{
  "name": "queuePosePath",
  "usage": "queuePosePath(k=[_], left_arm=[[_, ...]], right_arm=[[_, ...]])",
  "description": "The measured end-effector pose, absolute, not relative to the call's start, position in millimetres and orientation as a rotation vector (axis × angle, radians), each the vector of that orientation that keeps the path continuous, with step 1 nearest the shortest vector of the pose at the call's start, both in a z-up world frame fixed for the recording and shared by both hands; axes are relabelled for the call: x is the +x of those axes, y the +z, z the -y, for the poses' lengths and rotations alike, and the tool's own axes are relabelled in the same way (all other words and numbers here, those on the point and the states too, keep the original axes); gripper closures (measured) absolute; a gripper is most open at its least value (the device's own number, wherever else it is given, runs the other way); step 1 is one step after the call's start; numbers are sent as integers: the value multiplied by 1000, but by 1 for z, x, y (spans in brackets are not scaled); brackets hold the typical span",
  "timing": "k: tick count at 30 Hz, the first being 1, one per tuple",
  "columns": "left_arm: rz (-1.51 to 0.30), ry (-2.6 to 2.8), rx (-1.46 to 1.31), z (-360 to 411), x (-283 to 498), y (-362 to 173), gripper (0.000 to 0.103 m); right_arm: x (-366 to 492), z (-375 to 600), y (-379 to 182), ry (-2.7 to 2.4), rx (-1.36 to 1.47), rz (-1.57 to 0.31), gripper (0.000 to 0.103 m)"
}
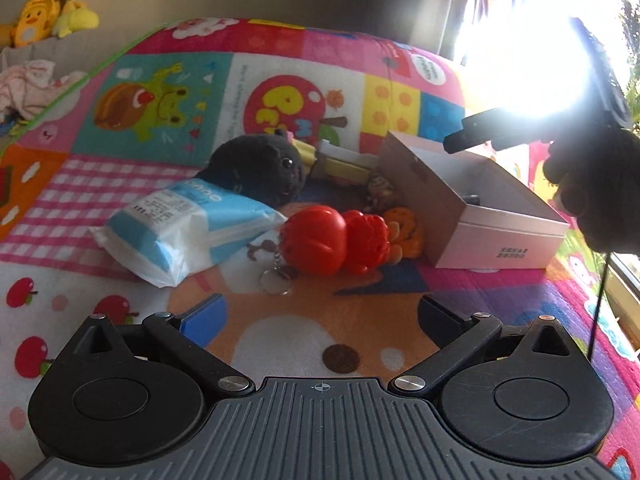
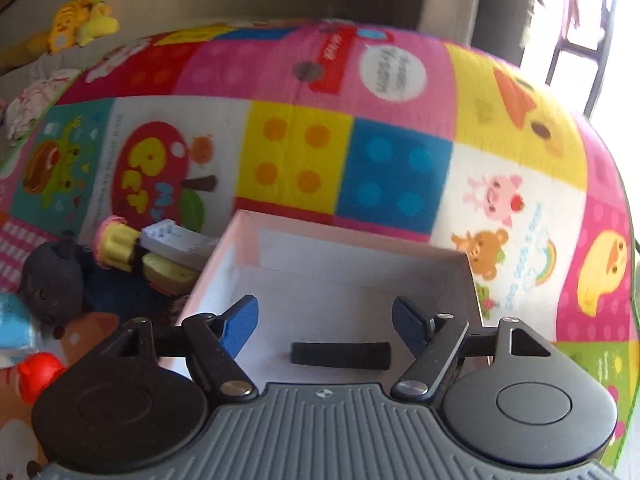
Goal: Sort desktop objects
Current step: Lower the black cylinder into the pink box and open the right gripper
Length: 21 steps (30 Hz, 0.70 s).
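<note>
My left gripper [image 1: 320, 312] is open and empty, low over the play mat. Just ahead of it lie a red toy [image 1: 332, 240] with a key ring, a blue-and-white tissue pack [image 1: 188, 228], a black plush [image 1: 260, 168] and an orange toy [image 1: 404, 232]. To the right stands an open white box [image 1: 424, 184]. My right gripper [image 1: 464, 132], held by a hand [image 1: 600, 184], hovers above that box. In the right wrist view my right gripper [image 2: 326, 320] is open, with nothing between its blue pads [image 2: 240, 328]. A black stick [image 2: 340, 356] lies on the floor of the box [image 2: 344, 240] beneath it.
A yellow and grey toy [image 2: 160, 252] lies against the box's left wall, beside the black plush [image 2: 52, 284]. The colourful mat [image 2: 392, 172] stretches beyond the box. Yellow plush toys [image 1: 52, 12] sit far back left. Strong window glare [image 1: 528, 56] fills the upper right.
</note>
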<state>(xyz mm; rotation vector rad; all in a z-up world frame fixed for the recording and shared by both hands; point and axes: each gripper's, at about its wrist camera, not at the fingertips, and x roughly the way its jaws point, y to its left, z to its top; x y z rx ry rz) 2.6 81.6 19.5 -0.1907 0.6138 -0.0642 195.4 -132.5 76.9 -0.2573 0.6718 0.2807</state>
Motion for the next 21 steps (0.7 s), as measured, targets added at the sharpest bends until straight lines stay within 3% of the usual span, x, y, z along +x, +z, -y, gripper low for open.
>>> queuePosePath(k=[4, 6, 8, 13, 16, 18, 19, 20, 21], left_arm=[[-629, -53, -215, -86, 8, 11, 0], [-635, -63, -225, -86, 9, 8, 0], [-623, -70, -241, -88, 8, 8, 0], [-608, -59, -271, -92, 5, 8, 0], [-599, -68, -261, -90, 3, 8, 0], [-598, -74, -256, -89, 3, 8, 0], [-598, -76, -258, -90, 3, 8, 0], [-598, -76, -264, -90, 3, 8, 0], [-599, -74, -271, -91, 3, 8, 0]], right_arm=[[171, 96, 88, 385, -370, -583, 23], [175, 77, 90, 415, -396, -587, 33], [185, 59, 90, 416, -409, -588, 35], [235, 2, 55, 436, -519, -731, 35], [249, -24, 33, 440, -640, -742, 25], [253, -37, 20, 422, -727, -748, 27], [256, -41, 16, 417, -746, -772, 32], [257, -44, 14, 411, -765, -786, 48], [257, -45, 14, 407, -778, -791, 53]])
